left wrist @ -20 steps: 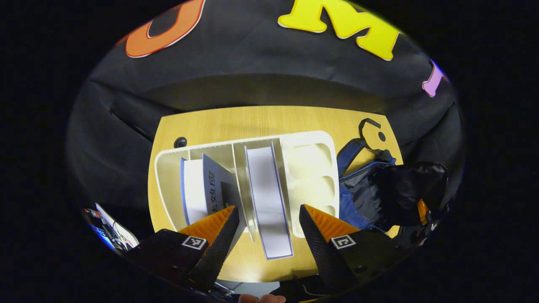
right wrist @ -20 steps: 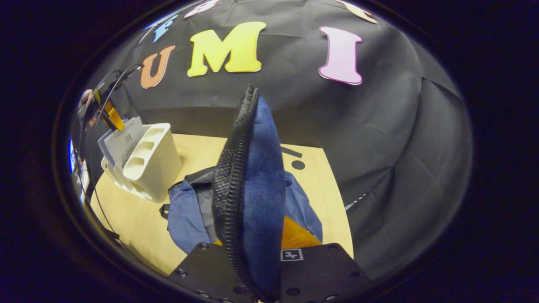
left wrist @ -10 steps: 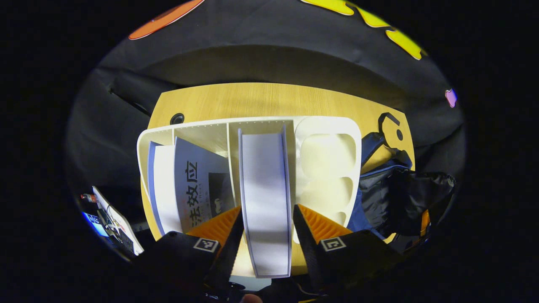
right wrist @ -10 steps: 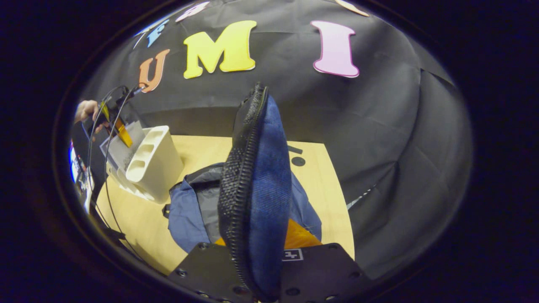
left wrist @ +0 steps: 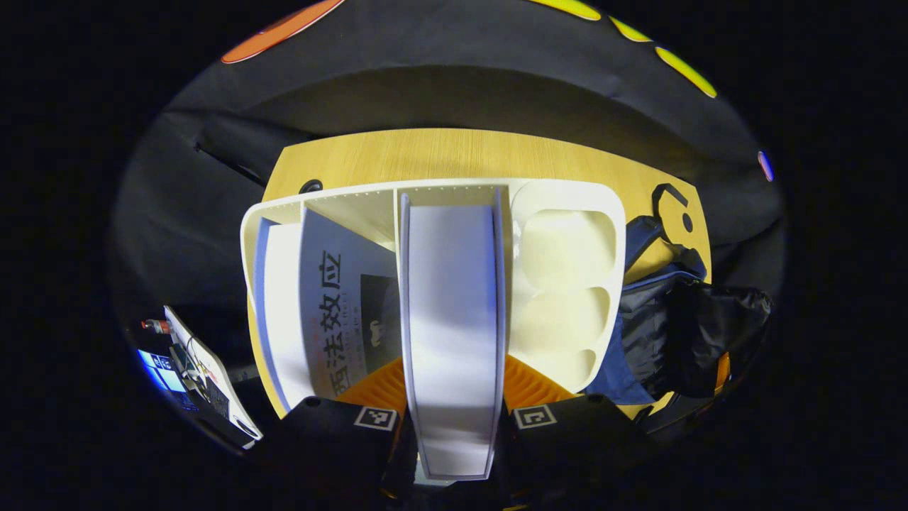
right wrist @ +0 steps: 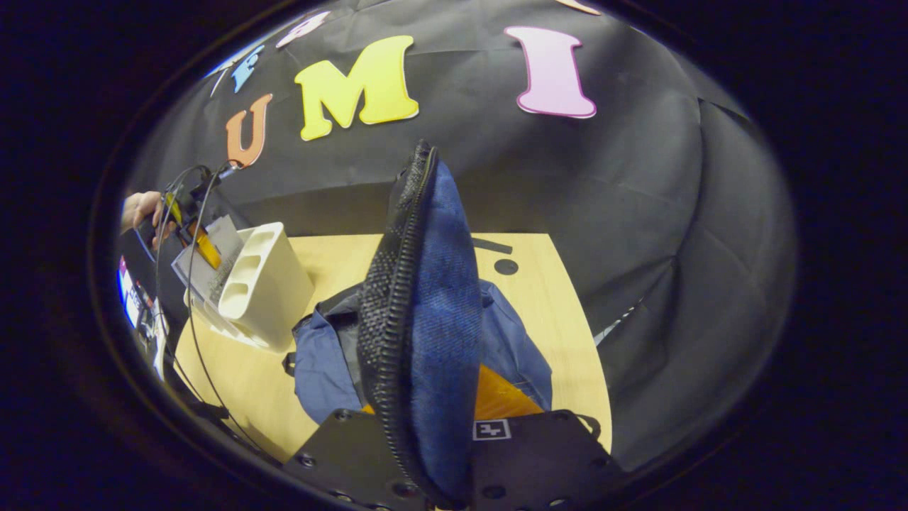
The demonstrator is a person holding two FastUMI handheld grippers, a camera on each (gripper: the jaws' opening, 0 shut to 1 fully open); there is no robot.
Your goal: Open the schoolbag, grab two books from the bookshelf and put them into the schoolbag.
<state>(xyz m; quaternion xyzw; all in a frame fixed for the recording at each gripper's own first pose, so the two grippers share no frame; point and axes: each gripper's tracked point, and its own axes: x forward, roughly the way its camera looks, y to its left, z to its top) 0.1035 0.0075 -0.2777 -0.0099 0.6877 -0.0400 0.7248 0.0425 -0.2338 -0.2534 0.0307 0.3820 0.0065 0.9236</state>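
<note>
Wooden table (right wrist: 546, 312) under bookshelf (right wrist: 266, 291) and schoolbag (right wrist: 319, 362)

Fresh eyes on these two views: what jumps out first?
In the left gripper view, a thick white book stands in the cream bookshelf, dead centre, with the left tool straddling its near end. In the right gripper view, the right tool holds the blue schoolbag flap upright over the wooden table.

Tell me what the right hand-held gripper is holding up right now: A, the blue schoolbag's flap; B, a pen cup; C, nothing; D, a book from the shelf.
A: in the right gripper view the right hand-held gripper clamps the schoolbag's flap, lifted upright above the open bag.
</note>
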